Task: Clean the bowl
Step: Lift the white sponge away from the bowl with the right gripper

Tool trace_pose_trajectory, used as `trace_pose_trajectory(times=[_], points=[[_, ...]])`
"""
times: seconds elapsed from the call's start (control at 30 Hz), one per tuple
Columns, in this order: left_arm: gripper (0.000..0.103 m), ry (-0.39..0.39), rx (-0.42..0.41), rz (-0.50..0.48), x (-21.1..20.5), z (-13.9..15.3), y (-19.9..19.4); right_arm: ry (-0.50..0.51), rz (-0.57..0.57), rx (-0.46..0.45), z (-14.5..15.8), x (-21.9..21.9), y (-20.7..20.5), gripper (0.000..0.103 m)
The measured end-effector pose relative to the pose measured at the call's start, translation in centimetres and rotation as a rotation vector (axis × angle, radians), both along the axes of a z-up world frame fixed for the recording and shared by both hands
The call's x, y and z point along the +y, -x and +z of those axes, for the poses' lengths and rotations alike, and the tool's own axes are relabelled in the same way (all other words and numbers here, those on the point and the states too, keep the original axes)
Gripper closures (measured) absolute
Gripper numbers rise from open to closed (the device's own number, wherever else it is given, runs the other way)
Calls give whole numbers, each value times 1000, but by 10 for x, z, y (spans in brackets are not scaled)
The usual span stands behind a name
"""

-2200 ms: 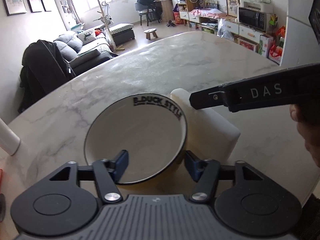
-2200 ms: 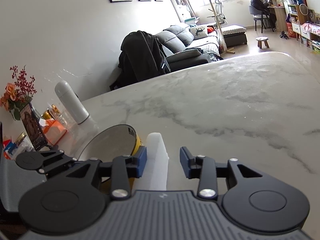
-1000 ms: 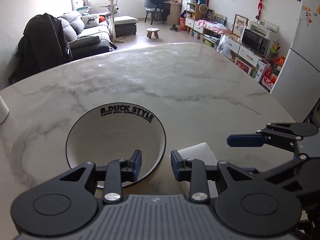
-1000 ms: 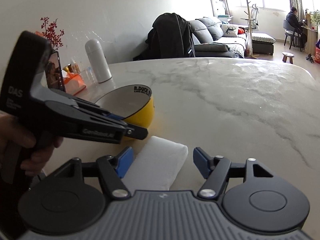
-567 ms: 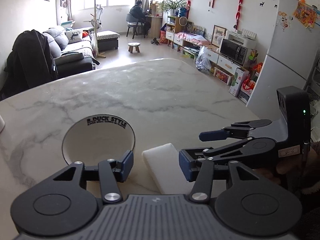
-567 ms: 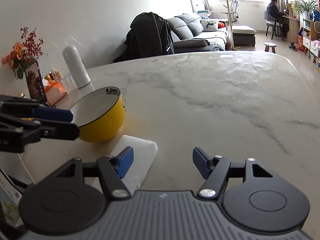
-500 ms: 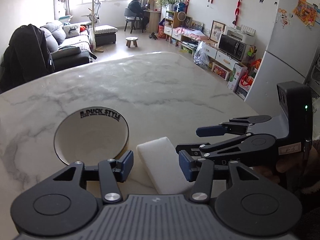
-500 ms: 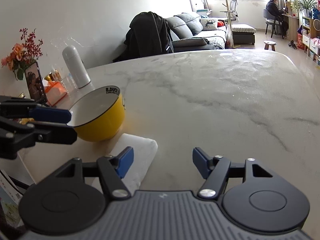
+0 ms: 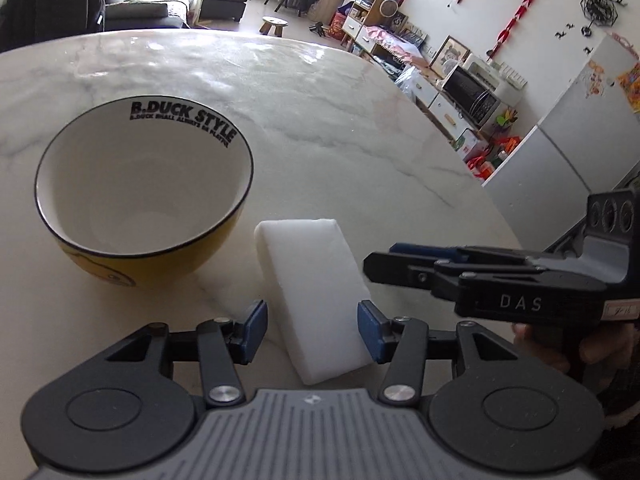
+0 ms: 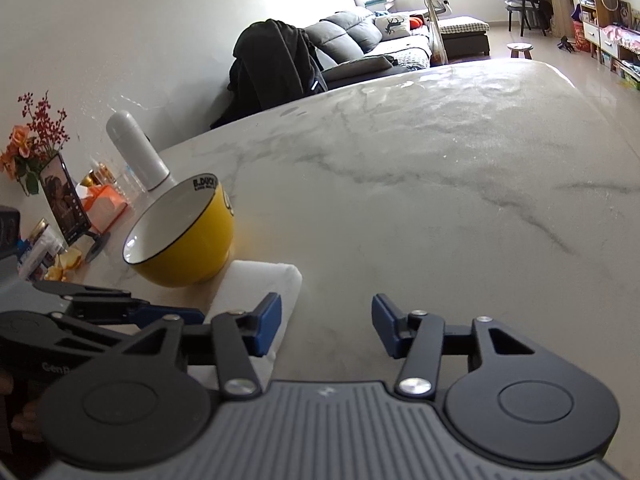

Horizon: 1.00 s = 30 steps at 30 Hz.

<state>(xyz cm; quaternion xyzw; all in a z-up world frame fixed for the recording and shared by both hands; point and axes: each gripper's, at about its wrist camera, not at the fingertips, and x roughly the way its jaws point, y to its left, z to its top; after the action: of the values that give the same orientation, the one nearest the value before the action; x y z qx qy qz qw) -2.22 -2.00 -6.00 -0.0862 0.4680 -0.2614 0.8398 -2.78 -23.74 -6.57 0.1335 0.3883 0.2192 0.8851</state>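
Left tool straddles the white sponge, jaws apart, unclenched, sponge's long axis running straight ahead. Yellow bowl stands just left on the surface. Right tool, just narrowed, grips nothing.

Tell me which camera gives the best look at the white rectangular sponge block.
The left wrist view: the white rectangular sponge block lies whole on the table beside the yellow bowl. In the right wrist view the right gripper hides part of the sponge.
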Motion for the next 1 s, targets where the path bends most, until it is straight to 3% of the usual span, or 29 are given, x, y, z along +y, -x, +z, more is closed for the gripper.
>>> trace_pose_trajectory(times=[0.17, 0.33, 0.57, 0.7, 0.8, 0.87, 1.0], points=[[53, 85, -11, -26, -1, -1, -1, -78, 15, 44, -4, 2, -4, 56], [53, 123, -52, -82, -10, 6, 3, -174, -25, 97, -7, -11, -11, 56], [53, 120, -128, -134, -32, 12, 9, -267, -73, 143, -9, -25, -16, 45], [53, 185, -161, -192, -43, 16, 13, -285, -105, 152, -8, -30, -20, 38], [53, 171, -177, -197, -52, 14, 15, -304, -124, 162, -9, -33, -23, 38], [53, 166, -176, -182, -51, 15, 16, -303, -139, 160, -10, -35, -26, 46], [52, 122, -171, -156, -49, 19, 14, -311, -148, 154, -11, -39, -26, 49]])
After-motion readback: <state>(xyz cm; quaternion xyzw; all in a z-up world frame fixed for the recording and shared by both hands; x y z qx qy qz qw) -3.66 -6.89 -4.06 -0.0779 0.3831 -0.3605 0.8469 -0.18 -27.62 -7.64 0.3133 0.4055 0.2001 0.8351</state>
